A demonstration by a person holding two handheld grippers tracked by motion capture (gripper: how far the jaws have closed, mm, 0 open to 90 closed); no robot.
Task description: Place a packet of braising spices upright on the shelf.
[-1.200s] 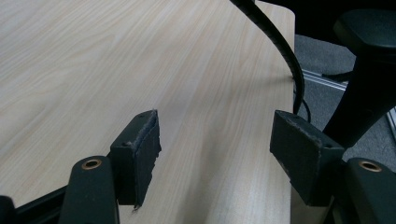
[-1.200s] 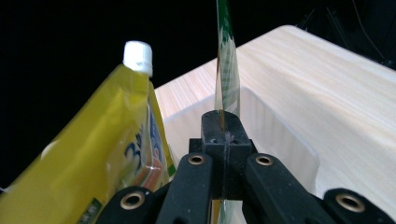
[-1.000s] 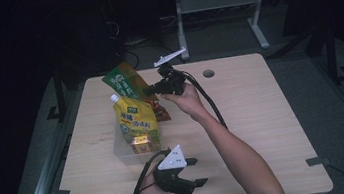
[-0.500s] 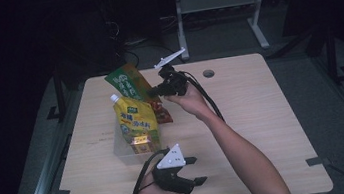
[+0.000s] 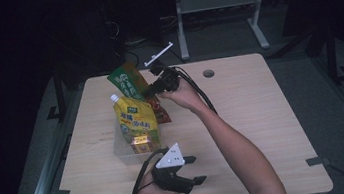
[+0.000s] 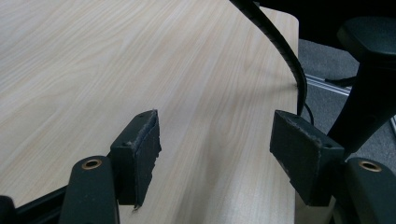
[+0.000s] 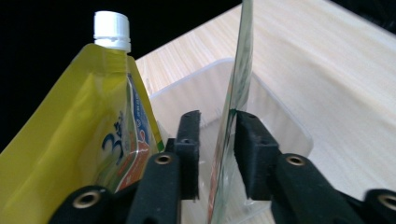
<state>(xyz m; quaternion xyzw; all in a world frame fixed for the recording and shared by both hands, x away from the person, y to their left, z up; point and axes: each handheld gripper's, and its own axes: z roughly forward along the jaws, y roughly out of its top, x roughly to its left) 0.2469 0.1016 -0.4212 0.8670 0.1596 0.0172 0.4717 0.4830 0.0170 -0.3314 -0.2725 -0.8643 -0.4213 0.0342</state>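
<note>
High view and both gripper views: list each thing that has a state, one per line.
Yellow spouted pouch with white cap: capped, upright in the bin.
Green flat pouch: tilted, held above the bin.
Clear plastic bin: open-topped, on the table.
Right tool: shut on green flat pouch.
Left tool: open, empty.

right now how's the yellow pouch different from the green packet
The yellow pouch stands upright in the clear bin; the green packet hangs tilted above the bin. The yellow pouch has a white screw cap and looks full; the green packet is flat and thin. Nothing grips the yellow pouch, while the right tool pinches the green packet. Both are soft printed packs.
</note>
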